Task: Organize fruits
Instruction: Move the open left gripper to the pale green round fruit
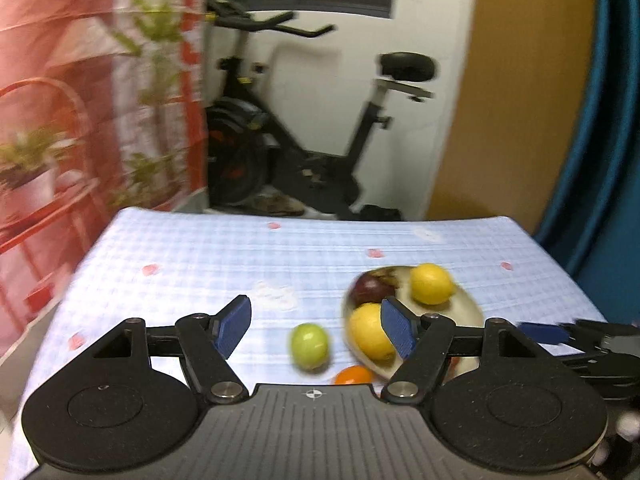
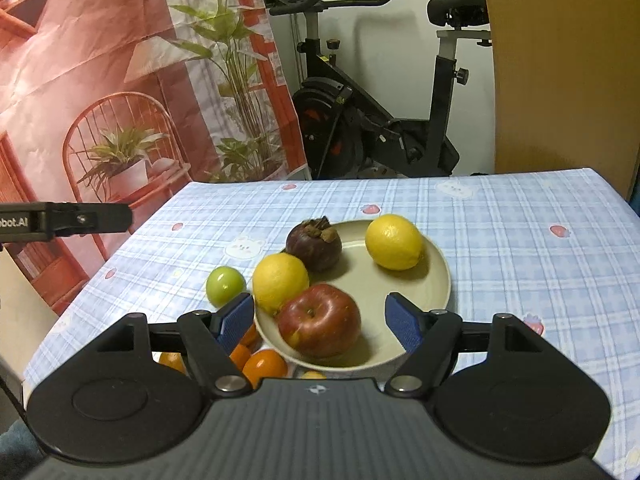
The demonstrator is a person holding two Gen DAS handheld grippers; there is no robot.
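Note:
A beige plate (image 2: 432,288) on the blue checked tablecloth holds a red apple (image 2: 320,320), two lemons (image 2: 394,242) (image 2: 280,282) and a dark mangosteen (image 2: 314,244). A green fruit (image 2: 225,285) lies on the cloth left of the plate, and several oranges (image 2: 264,366) lie at its near left. My right gripper (image 2: 320,322) is open and empty, its jaws either side of the apple above the plate. My left gripper (image 1: 316,328) is open and empty, above the green fruit (image 1: 309,346), with the plate (image 1: 468,308) to its right.
An exercise bike (image 2: 372,120) stands behind the table. A printed red backdrop (image 2: 120,100) hangs at the left. The table's far edge (image 2: 400,180) and left edge are in view. The other gripper's body (image 2: 64,220) shows at the left.

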